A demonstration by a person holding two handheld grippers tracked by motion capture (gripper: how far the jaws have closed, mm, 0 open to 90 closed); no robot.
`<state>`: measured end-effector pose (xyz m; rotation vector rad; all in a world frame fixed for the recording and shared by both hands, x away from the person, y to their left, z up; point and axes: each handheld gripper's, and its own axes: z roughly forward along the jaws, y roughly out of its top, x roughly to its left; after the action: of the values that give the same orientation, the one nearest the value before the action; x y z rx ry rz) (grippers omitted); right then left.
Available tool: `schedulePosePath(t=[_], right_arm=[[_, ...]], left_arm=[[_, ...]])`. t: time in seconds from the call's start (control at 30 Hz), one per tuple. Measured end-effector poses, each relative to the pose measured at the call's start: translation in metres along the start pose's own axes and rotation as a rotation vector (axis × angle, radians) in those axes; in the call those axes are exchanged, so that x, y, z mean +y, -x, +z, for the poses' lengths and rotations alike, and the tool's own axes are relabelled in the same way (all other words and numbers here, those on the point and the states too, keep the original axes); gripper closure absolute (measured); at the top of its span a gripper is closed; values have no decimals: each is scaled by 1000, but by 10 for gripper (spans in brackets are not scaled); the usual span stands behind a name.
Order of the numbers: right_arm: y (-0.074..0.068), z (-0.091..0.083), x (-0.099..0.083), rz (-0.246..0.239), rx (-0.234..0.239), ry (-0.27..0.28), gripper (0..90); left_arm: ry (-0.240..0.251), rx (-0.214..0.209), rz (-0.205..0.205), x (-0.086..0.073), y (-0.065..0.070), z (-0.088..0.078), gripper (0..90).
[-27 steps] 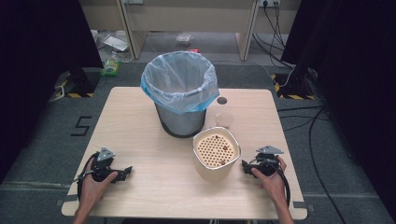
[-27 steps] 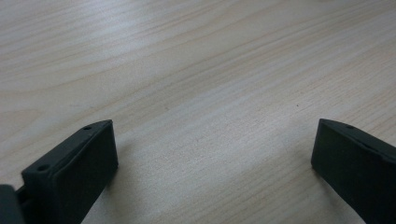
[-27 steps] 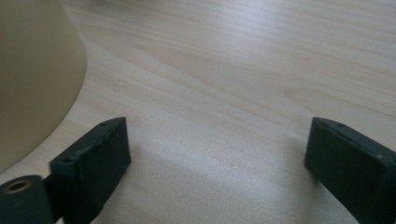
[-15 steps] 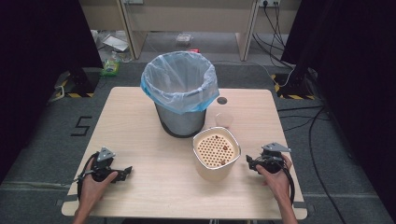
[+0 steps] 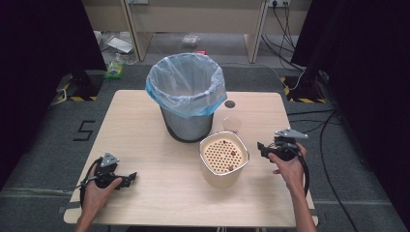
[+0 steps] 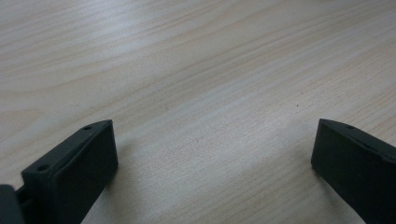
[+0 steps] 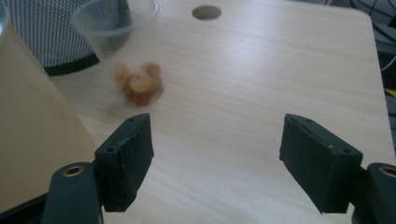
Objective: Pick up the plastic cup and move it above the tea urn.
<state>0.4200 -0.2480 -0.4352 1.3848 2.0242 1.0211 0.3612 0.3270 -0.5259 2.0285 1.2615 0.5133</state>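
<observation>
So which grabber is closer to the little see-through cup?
The right gripper. It sits open just to the right of the clear cup, a bit nearer the person. The left gripper rests open at the table's near left corner, far across from it.

From the high view I read the desk (image 5: 159,198) as evenly and brightly lit from overhead; the surround at 9 and 3 o'clock drops to near black. Shadows are soft and short under the bin (image 5: 187,99) and the strainer bowl (image 5: 224,157). The frame is slightly soft overall. In the left gripper view, pale glare washes the wood toward 11 o'clock; grain near the tongs stays sharp. In the right gripper view the clear cup (image 7: 122,51) at 11 o'clock is blurred, as is the beige wall at 9 o'clock.
</observation>
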Motion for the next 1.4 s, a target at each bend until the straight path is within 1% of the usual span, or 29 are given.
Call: schedulePosePath(t=[0.1, 0.13, 0.2, 0.27, 0.37, 0.4, 0.47, 0.53, 0.63, 0.7, 0.73, 0.8, 0.87, 0.93, 0.97, 1.03, 1.17, 1.23, 1.3, 1.37, 1.4], right_arm=[[-3, 1, 14, -6, 6, 10, 306], [-5, 2, 20, -15, 12, 15, 318], [-7, 4, 30, -24, 19, 13, 331], [-9, 9, 38, -36, 17, 4, 352], [-11, 16, 48, -33, 26, -6, 375], [-11, 19, 51, -36, 28, -2, 380], [-12, 22, 54, -29, 34, -5, 386], [-13, 26, 58, -38, 35, -15, 386], [-13, 30, 63, -33, 45, -19, 399], [-13, 34, 68, -47, 46, -26, 407], [-13, 36, 69, -45, 47, -27, 409], [-15, 40, 73, -35, 58, -26, 412], [-17, 44, 75, -35, 73, -26, 424], [-19, 49, 78, -37, 76, -35, 443], [-21, 52, 80, -45, 78, -39, 454], [-23, 55, 83, -42, 84, -37, 467], [-25, 64, 89, -56, 76, -60, 480], [-25, 68, 91, -50, 75, -66, 497], [-25, 72, 92, -58, 70, -75, 508], [-26, 75, 92, -56, 76, -79, 510], [-27, 77, 92, -63, 78, -82, 516]], left_arm=[[-1, 0, 0, 0, 0, 0, 0], [0, 0, -1, 0, 0, 0, 0], [0, 0, 0, 0, 0, 0, 0], [0, 0, 0, 0, 0, 0, 0], [-1, 0, 0, 0, 0, 0, 0], [-1, 0, 0, 0, 0, 0, 0], [0, 0, 0, 0, 0, 0, 0], [0, 0, 0, 0, 0, 0, 0], [0, 0, 0, 0, 0, 0, 0], [0, 0, 0, 0, 0, 0, 0], [0, 0, 0, 0, 0, 0, 0], [0, 0, 0, 0, 0, 0, 0], [-1, 1, -1, 0, 0, 0, 0], [-1, 2, 0, 0, 0, 0, 0], [-1, 1, -1, 0, 0, 0, 0], [-1, 2, -1, 0, 0, 0, 0], [0, 2, -1, 0, 0, 0, 0], [-1, 2, 0, 0, 0, 0, 0], [0, 2, -1, 0, 0, 0, 0], [-1, 2, -1, 0, 0, 0, 0], [-1, 2, -1, 0, 0, 0, 0]])
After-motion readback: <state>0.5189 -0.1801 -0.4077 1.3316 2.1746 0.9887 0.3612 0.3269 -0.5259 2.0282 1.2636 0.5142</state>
